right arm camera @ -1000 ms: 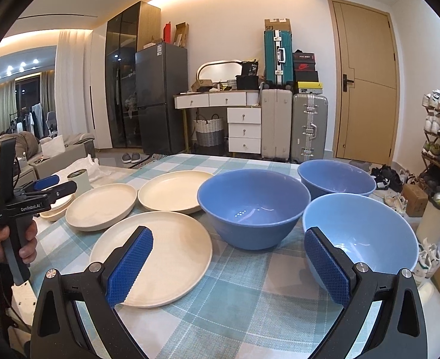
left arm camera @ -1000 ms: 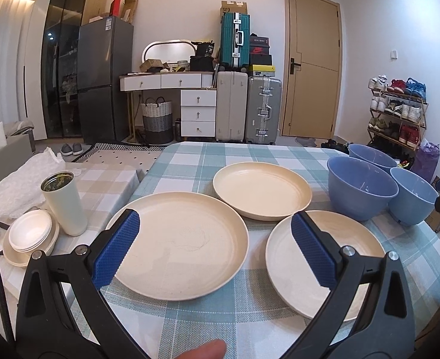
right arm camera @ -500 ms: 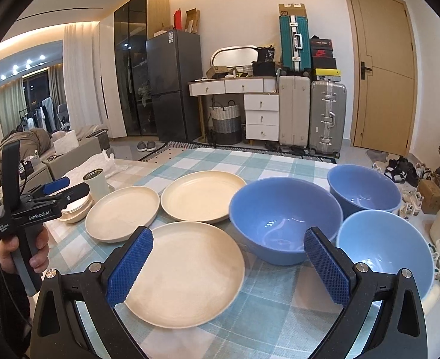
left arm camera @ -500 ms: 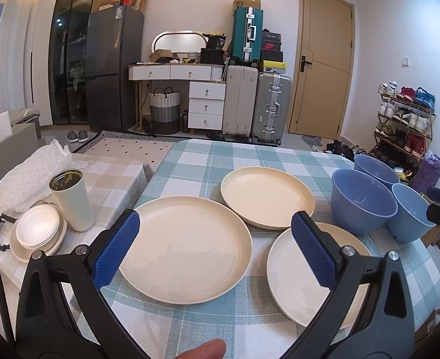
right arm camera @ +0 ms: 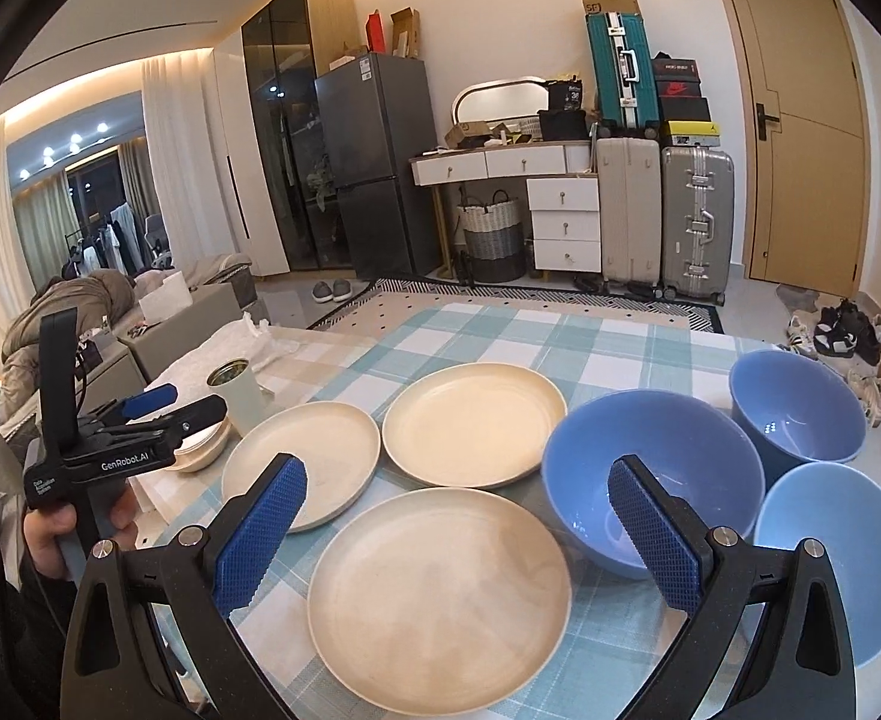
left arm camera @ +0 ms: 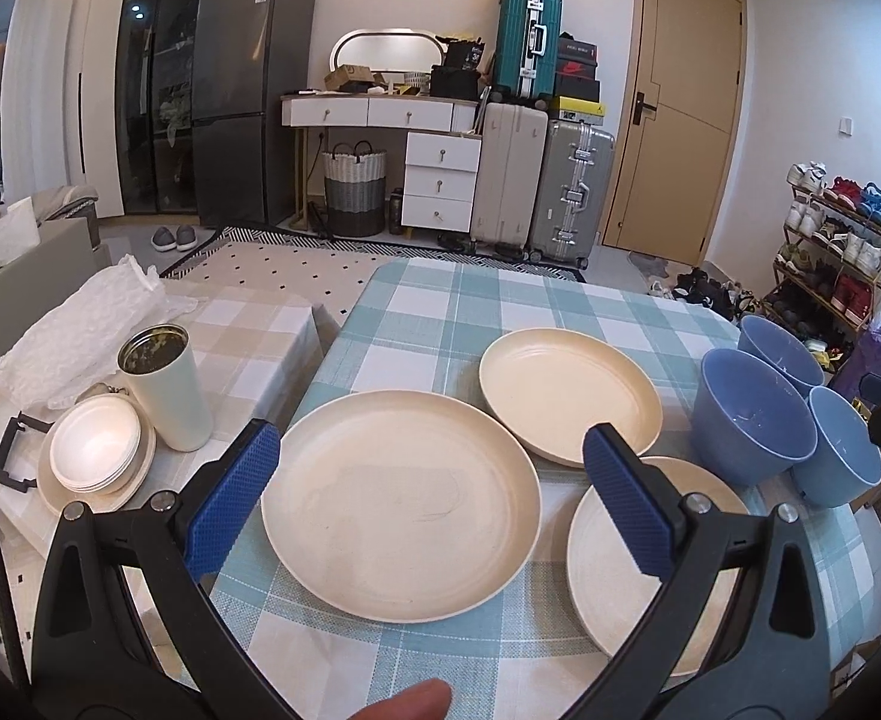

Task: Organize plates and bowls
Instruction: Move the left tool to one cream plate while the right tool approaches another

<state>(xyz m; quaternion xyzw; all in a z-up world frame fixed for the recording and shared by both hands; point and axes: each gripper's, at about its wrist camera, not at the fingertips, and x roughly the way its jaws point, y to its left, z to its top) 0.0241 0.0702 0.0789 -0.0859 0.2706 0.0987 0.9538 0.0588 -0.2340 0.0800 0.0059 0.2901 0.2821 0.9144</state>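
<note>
Left wrist view: left tool point(left arm camera: 431, 495) gapes empty over biggest plate point(left arm camera: 400, 504), which lies dead ahead w/ 2 plates right of it. Right tool point(right arm camera: 463, 531), also agape, sits nearer bowls point(right arm camera: 653, 480), right of that plate.

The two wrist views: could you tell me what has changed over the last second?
Both grippers have lifted and drawn back: more of the checked table and the room shows in each view. Neither took hold of anything; the left gripper and right gripper stay open and empty. The three cream plates and three blue bowls lie unmoved.
</note>
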